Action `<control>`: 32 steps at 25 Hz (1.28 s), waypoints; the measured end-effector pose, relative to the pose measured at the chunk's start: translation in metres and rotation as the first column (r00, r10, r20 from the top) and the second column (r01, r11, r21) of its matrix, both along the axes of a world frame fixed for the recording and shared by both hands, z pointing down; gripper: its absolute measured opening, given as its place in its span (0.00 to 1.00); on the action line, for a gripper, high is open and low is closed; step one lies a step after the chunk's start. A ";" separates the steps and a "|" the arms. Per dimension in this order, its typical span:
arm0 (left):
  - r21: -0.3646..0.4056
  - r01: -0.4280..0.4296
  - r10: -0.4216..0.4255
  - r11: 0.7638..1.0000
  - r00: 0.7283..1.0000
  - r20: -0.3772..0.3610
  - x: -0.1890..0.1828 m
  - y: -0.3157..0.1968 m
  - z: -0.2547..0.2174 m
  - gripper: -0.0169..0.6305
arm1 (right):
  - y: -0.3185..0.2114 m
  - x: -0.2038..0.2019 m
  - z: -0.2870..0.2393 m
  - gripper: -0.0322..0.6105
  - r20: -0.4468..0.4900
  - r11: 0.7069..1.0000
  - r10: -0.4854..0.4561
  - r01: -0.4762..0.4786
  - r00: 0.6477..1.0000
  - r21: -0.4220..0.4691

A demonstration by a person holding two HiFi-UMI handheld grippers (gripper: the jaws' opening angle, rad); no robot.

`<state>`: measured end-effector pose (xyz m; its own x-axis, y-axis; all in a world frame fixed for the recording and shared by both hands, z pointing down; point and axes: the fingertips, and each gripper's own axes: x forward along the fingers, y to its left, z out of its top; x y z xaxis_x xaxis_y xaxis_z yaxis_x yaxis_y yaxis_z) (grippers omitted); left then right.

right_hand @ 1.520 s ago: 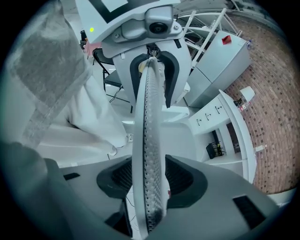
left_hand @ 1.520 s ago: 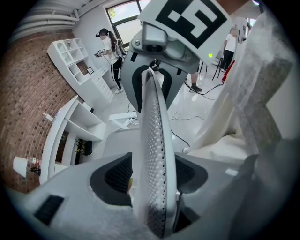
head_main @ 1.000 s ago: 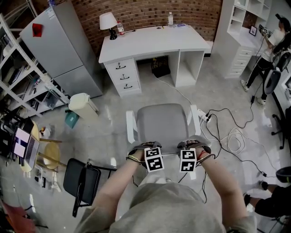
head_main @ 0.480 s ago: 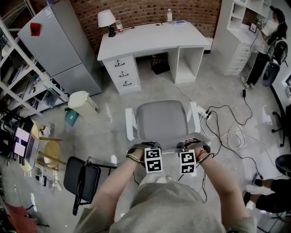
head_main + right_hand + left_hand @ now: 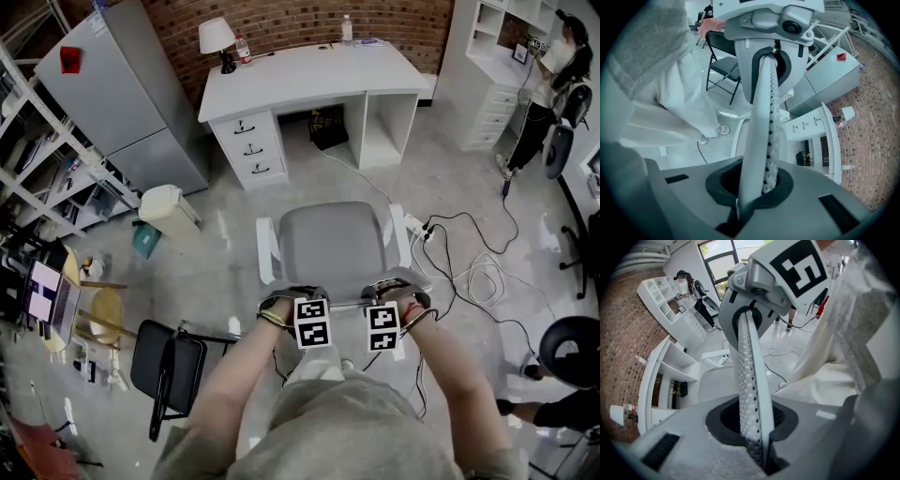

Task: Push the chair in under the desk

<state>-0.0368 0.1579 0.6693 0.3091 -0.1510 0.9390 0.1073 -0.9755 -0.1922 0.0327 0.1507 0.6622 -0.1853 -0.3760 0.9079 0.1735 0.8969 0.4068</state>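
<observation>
A chair with a grey seat and white arms stands on the floor, facing the white desk and well apart from it. Both grippers sit side by side on the top edge of its backrest. My left gripper has just been closing on that edge. In the left gripper view its jaws pinch the thin perforated backrest. My right gripper has closed the same way. In the right gripper view its jaws clamp the backrest.
A cream waste bin stands left of the chair and a black folding chair at the lower left. Cables and a power strip lie to the right. A black office chair and a person are at the right.
Both grippers stay on the top of the backrest and the chair keeps its distance from the desk. A black office chair has come into view at the lower right.
</observation>
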 end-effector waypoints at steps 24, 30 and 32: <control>0.004 -0.037 0.037 0.999 0.999 0.003 -0.002 -0.068 0.001 0.10 | -0.065 -0.003 0.001 0.07 0.005 1.000 0.028 -0.028 1.000 -0.013; 0.004 -0.037 0.037 0.999 0.999 0.005 -0.001 -0.087 0.001 0.10 | -0.083 -0.001 0.001 0.07 0.004 1.000 0.026 -0.026 1.000 -0.010; 0.003 -0.038 0.038 0.999 0.999 0.004 -0.001 -0.093 0.000 0.10 | -0.089 -0.001 -0.001 0.07 0.006 1.000 0.027 -0.027 1.000 -0.011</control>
<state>-0.0376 0.0651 0.6695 0.3108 -0.1422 0.9398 0.1449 -0.9701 -0.1947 0.0315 0.0616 0.6612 -0.1808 -0.3710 0.9108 0.1469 0.9055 0.3980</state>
